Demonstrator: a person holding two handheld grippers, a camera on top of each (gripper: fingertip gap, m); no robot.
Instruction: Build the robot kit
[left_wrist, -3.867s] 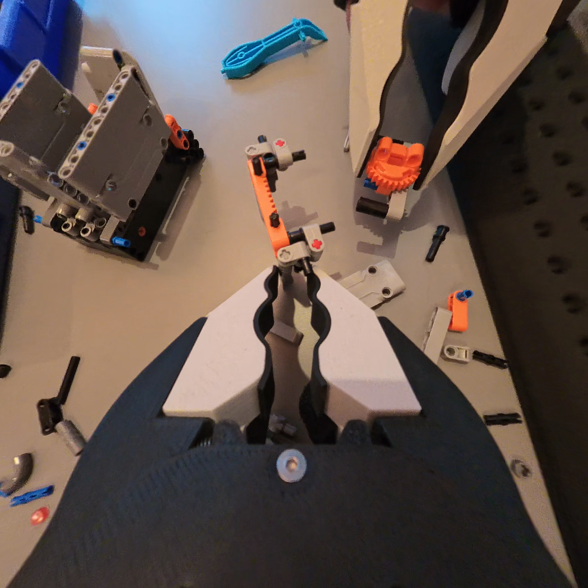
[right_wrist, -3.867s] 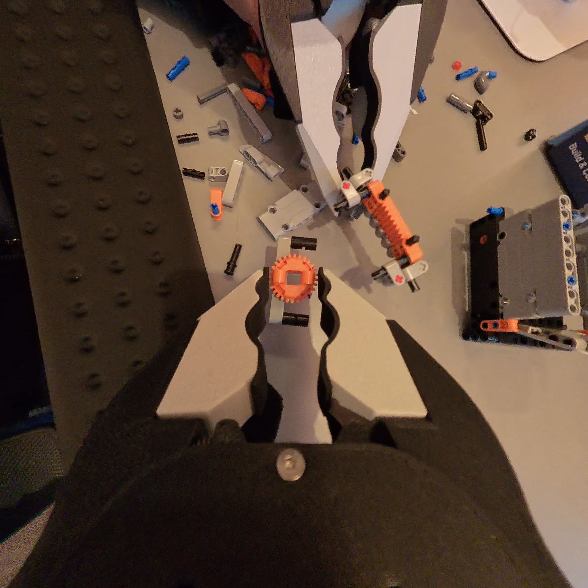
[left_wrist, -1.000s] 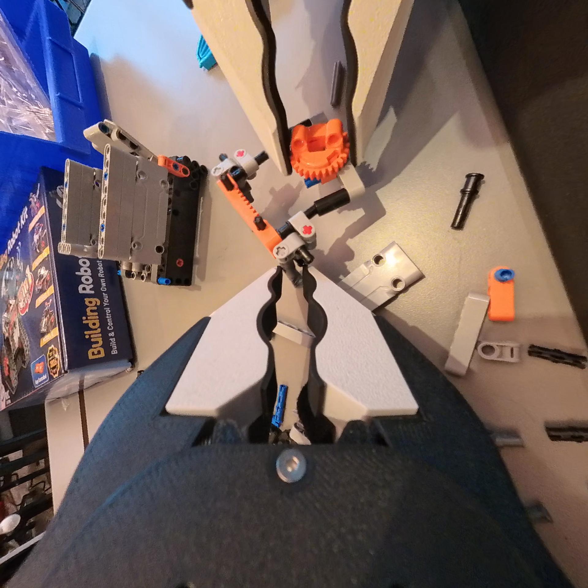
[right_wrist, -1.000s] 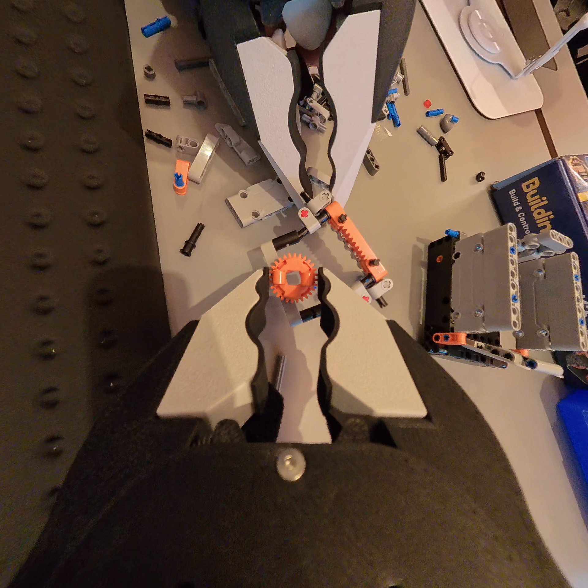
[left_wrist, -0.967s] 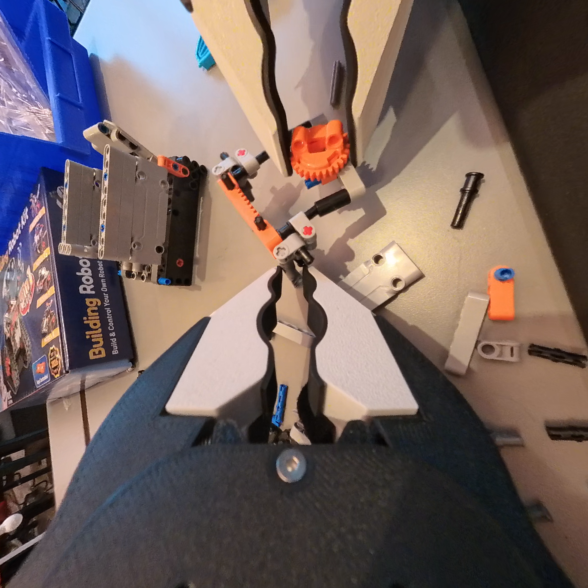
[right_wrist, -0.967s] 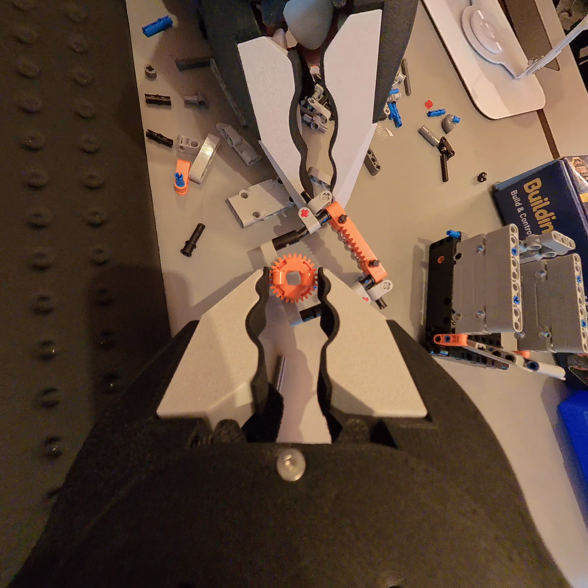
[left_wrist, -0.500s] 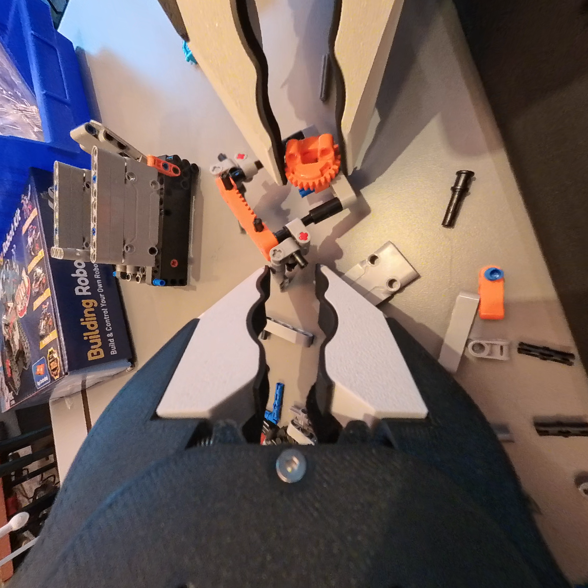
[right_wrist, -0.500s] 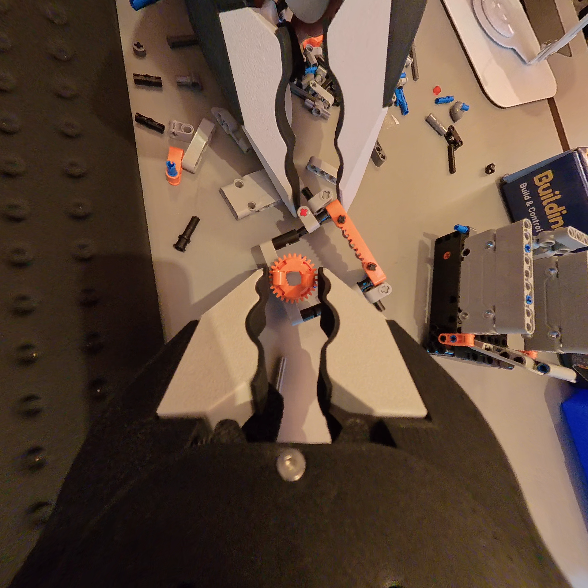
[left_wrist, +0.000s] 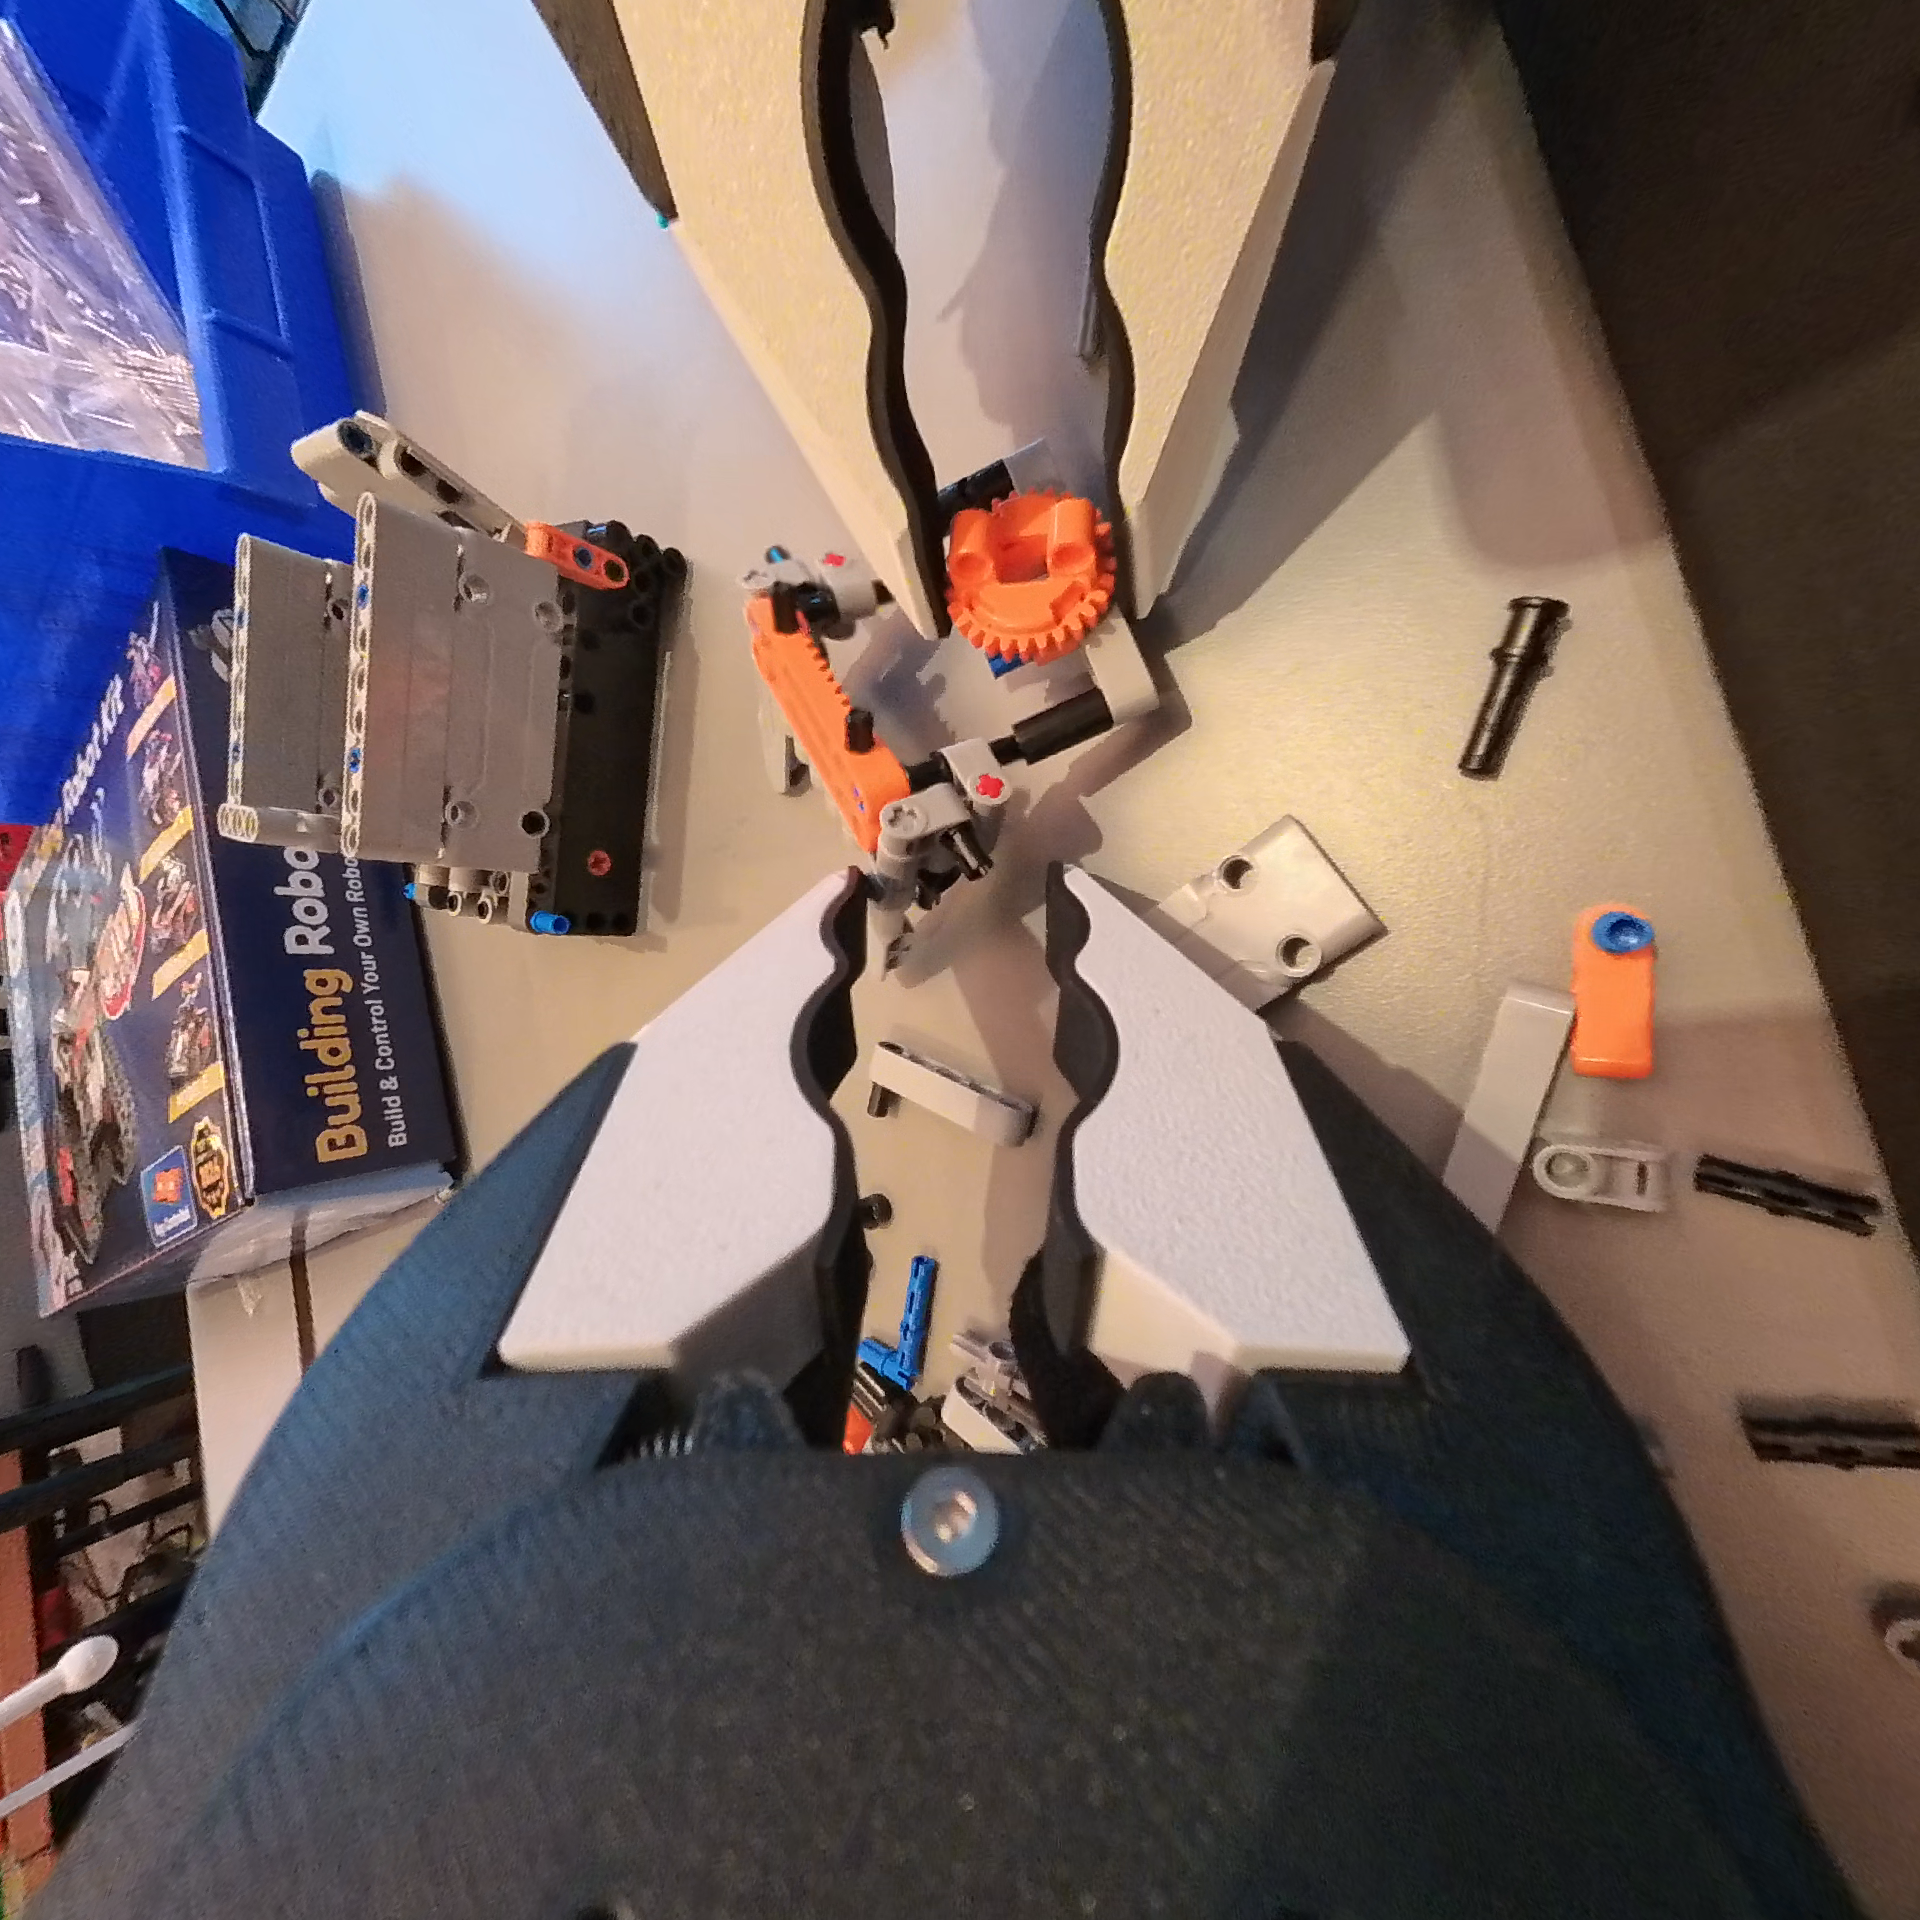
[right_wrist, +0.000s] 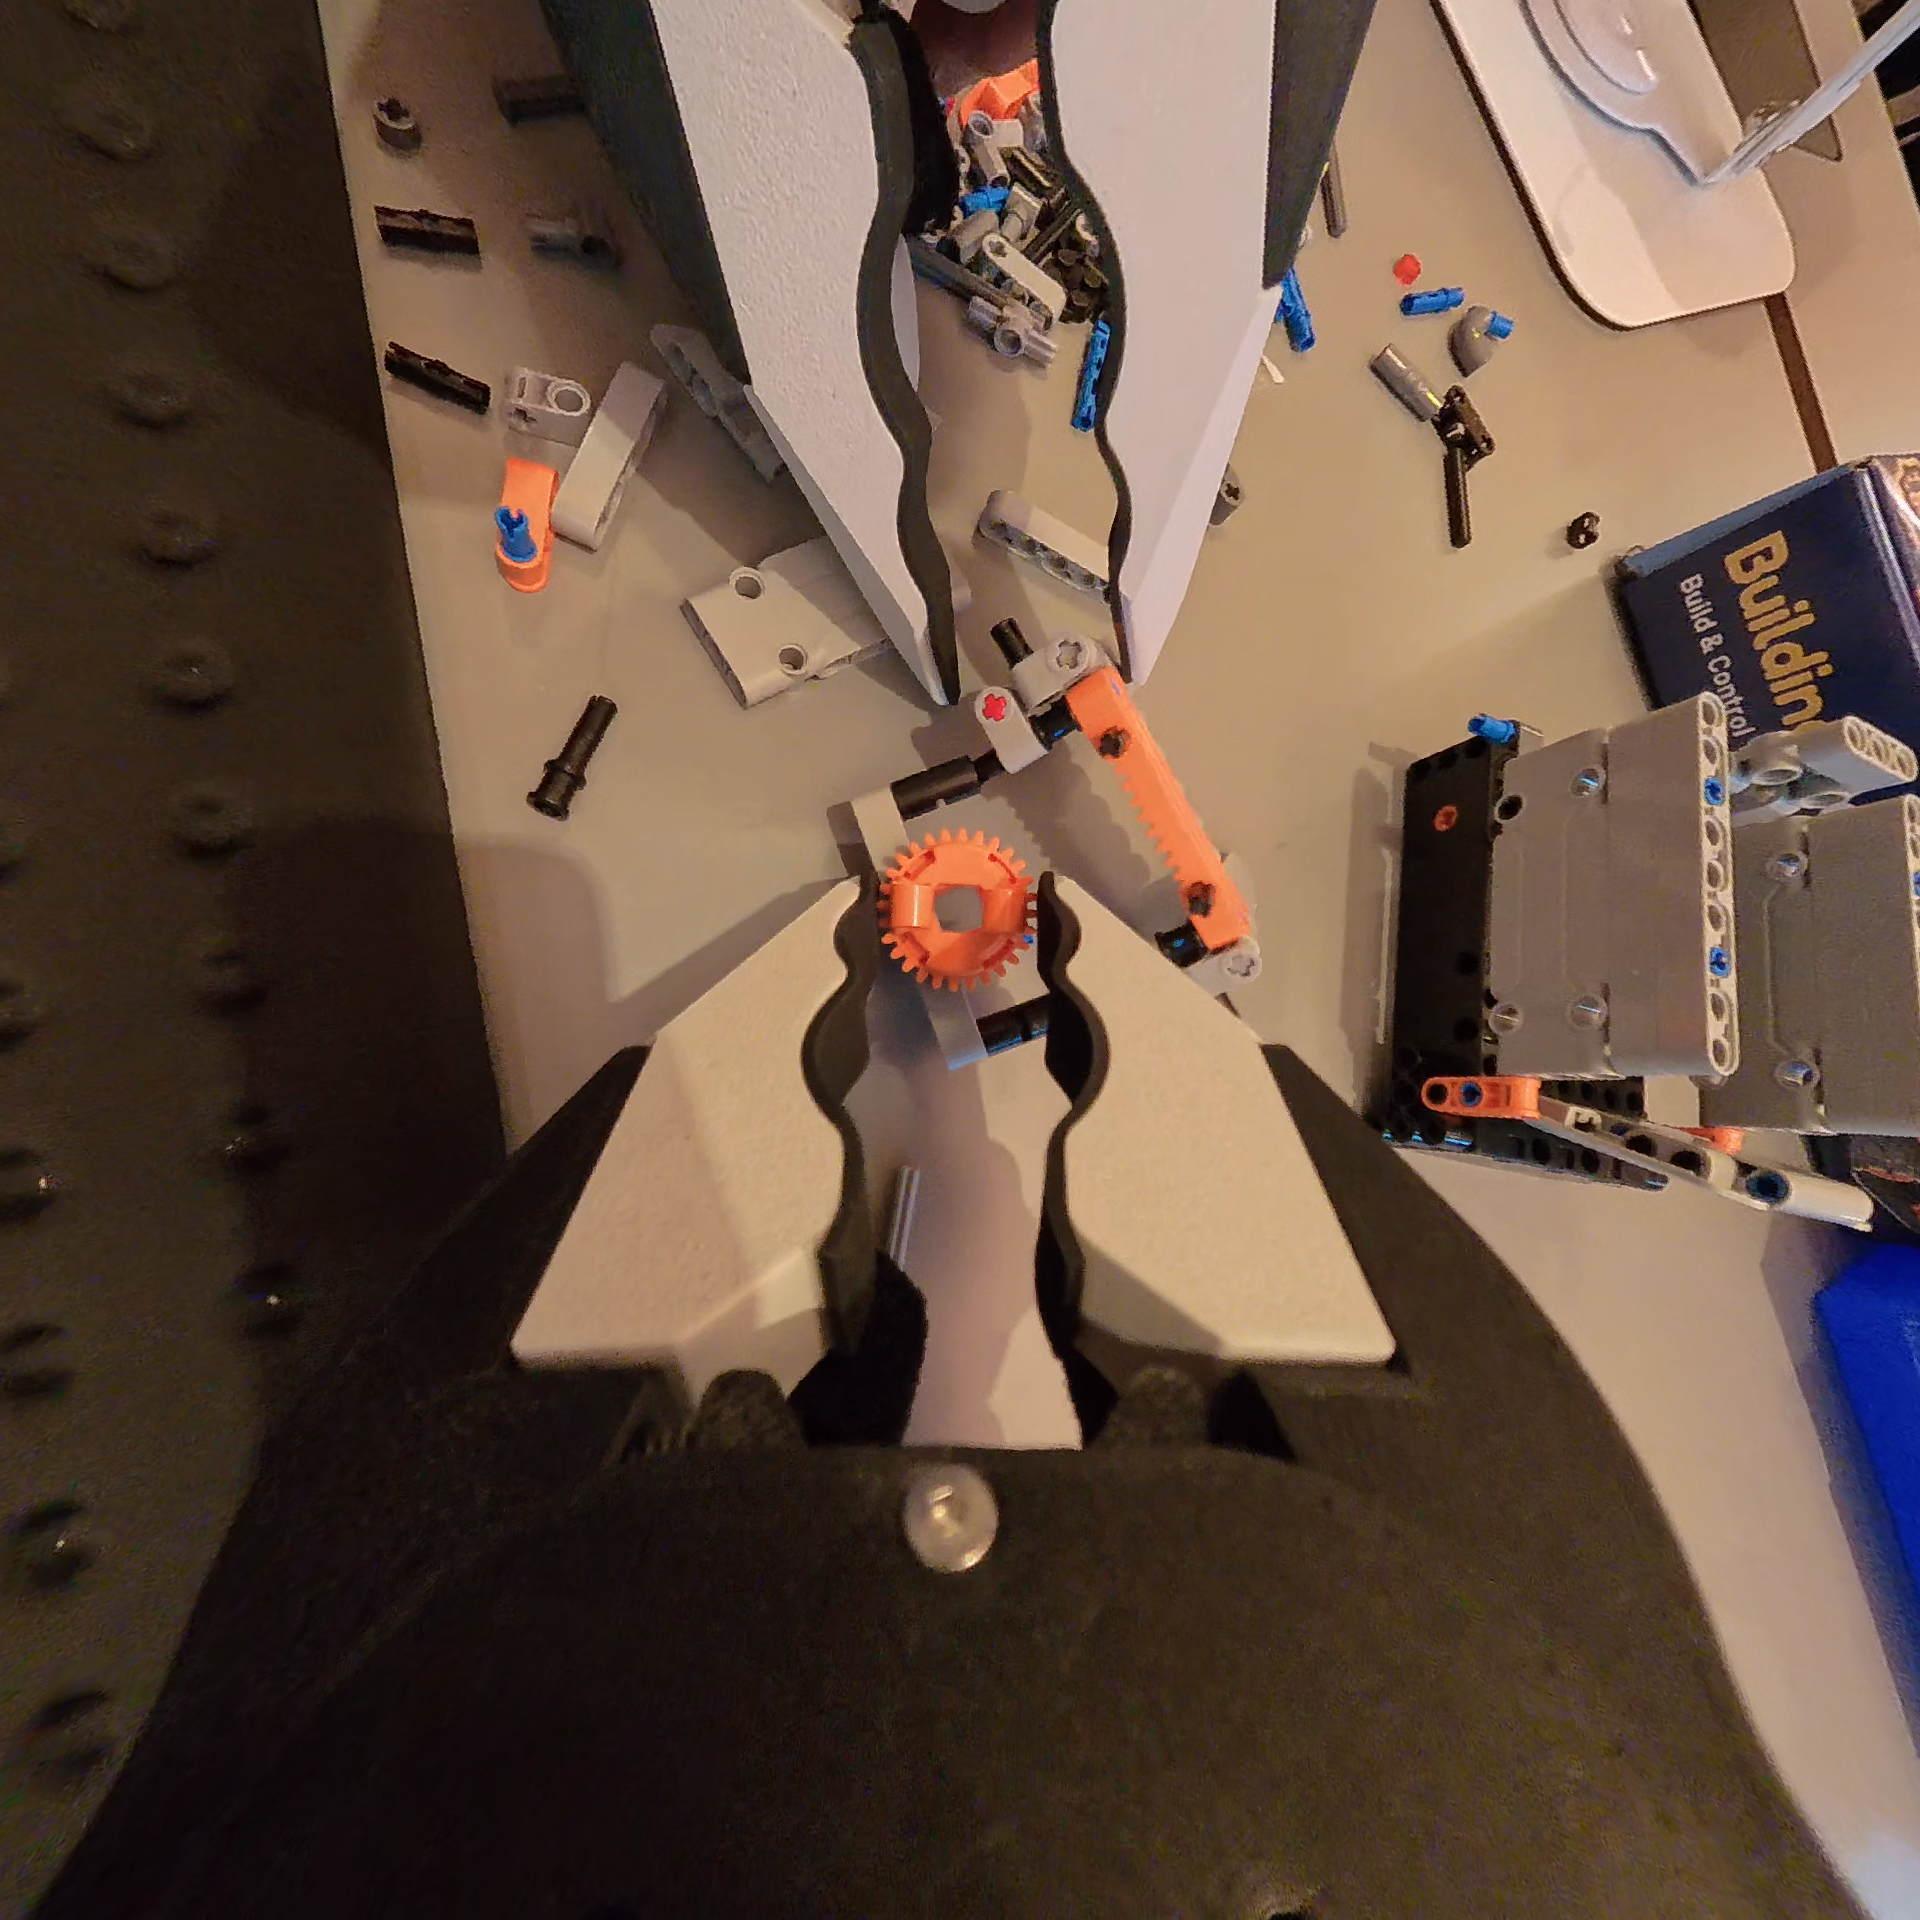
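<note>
Grey tabletop (left_wrist: 1299, 582) strewn with small building-kit parts, seen along my two sets of jaws. My right gripper (right_wrist: 948, 896) is clenched on an orange gear (right_wrist: 956, 920), which sits on a light grey bracket (right_wrist: 961, 1029) with black pins. My left gripper (left_wrist: 951, 883) has its jaws released, tips parted either side of the near end of an orange toothed rack (left_wrist: 821, 727), touching nothing that I can see. The rack's grey connector (left_wrist: 961, 790) joins a black pin on the gear's bracket, so gear and rack form one linked piece lying between my two grippers.

Around it in the left wrist view: a grey two-hole panel (left_wrist: 1273, 914) just beside my left jaw at 2 o'clock, a short grey beam (left_wrist: 951, 1086) lying on the table between my open left jaws, and a blue pin (left_wrist: 914, 1299) farther back between them. At 3 o'clock lie an orange piece with a blue pin (left_wrist: 1610, 987), a long grey beam (left_wrist: 1507, 1091) touching it, and black axle pieces (left_wrist: 1782, 1195). A black pin (left_wrist: 1512, 686) lies apart at 1 o'clock.

At 9 o'clock stands a built block of grey panels on a black frame (left_wrist: 447, 717), near the rack but apart from it. Beyond it lies a dark blue printed booklet (left_wrist: 208, 935), and a blue plastic bin (left_wrist: 156, 312) at 10 o'clock; its contents are too blurred to tell. A dark studded mat (right_wrist: 187, 623) borders the table's other side.
</note>
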